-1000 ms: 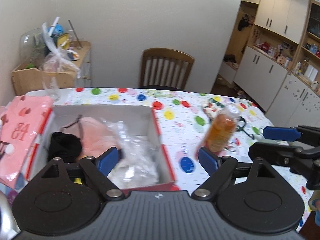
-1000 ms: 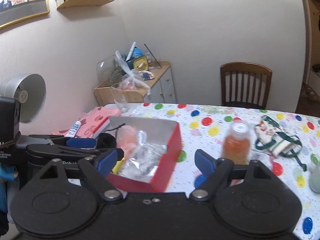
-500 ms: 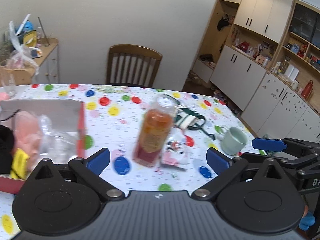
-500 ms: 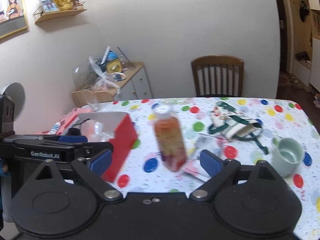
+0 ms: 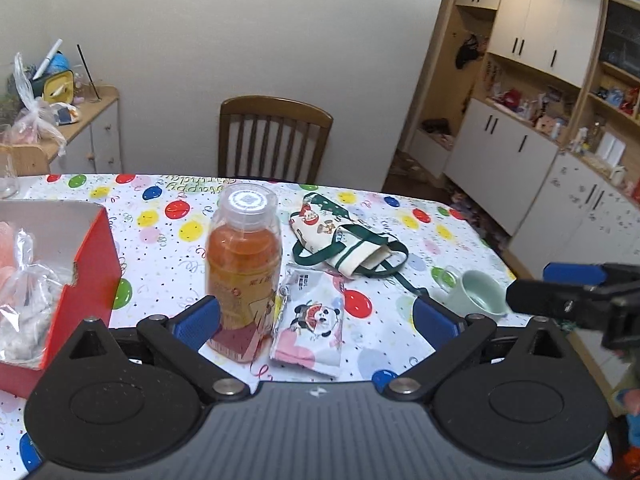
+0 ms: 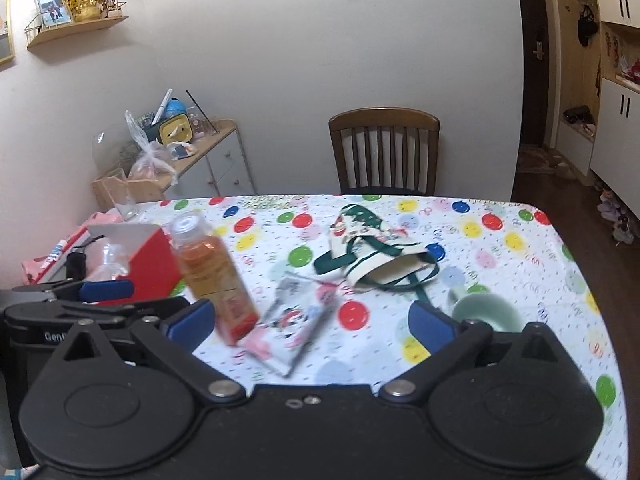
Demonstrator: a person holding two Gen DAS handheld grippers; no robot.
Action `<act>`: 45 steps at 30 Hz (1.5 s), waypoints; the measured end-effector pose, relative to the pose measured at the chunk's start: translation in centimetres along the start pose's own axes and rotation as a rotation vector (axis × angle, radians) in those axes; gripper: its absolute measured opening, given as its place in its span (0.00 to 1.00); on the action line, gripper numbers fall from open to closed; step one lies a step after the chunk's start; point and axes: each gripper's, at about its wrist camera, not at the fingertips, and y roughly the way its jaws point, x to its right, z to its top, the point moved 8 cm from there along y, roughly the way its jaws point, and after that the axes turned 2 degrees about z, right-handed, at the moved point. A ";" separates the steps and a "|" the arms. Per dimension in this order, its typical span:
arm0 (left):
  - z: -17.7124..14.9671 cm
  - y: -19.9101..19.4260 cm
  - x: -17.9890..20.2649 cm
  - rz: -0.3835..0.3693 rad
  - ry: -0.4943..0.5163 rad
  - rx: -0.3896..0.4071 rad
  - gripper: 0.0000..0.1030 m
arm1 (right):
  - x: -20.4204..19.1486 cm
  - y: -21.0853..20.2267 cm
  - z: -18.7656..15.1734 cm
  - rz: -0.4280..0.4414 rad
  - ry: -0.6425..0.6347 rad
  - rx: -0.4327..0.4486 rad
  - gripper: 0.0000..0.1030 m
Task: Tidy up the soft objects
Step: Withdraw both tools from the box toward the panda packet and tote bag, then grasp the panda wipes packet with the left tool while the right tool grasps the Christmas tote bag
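both grippers empty: left gripper (image 5: pixel 316 318) wide, right gripper (image 6: pixel 312 322) opening | risk: my left pad tips bottle (image 5: pixel 243 268) at 11 o'clock of panda pouch (image 5: pixel 310 326)

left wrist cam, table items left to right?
red box → juice bottle → panda packet → green-handled tote → mint mug

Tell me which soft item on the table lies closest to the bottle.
The panda pouch: it lies flat right beside the bottle. The green-strapped tote sits farther back, toward the chair.
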 end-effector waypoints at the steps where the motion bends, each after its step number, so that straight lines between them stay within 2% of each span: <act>1: 0.1 0.5 0.3 0.012 0.005 0.004 1.00 | 0.6 0.3 0.3 0.000 -0.003 -0.003 1.00; 4: 0.2 1.6 1.3 0.056 0.031 0.024 1.00 | 2.2 1.4 1.1 0.011 -0.005 -0.013 1.00; 9: 0.1 3.8 2.7 0.086 0.059 0.031 1.00 | 4.8 4.1 2.6 0.006 -0.002 -0.038 1.00; 18: -1.8 7.8 3.5 0.114 0.078 -0.027 1.00 | 7.7 10.6 5.1 0.020 -0.001 -0.114 1.00; 23: -3.1 10.6 3.1 0.140 0.091 -0.095 1.00 | 8.0 15.2 6.3 0.038 -0.030 -0.169 1.00; 28: -4.7 12.6 2.7 0.162 0.107 -0.135 1.00 | 8.1 19.9 6.6 0.040 -0.048 -0.216 1.00; 35: -5.8 14.4 3.1 0.192 0.133 -0.141 1.00 | 8.6 25.5 6.4 -0.029 -0.096 -0.265 1.00; 45: -6.8 17.1 2.9 0.209 0.121 -0.206 1.00 | 8.6 30.3 4.8 -0.067 -0.112 -0.320 1.00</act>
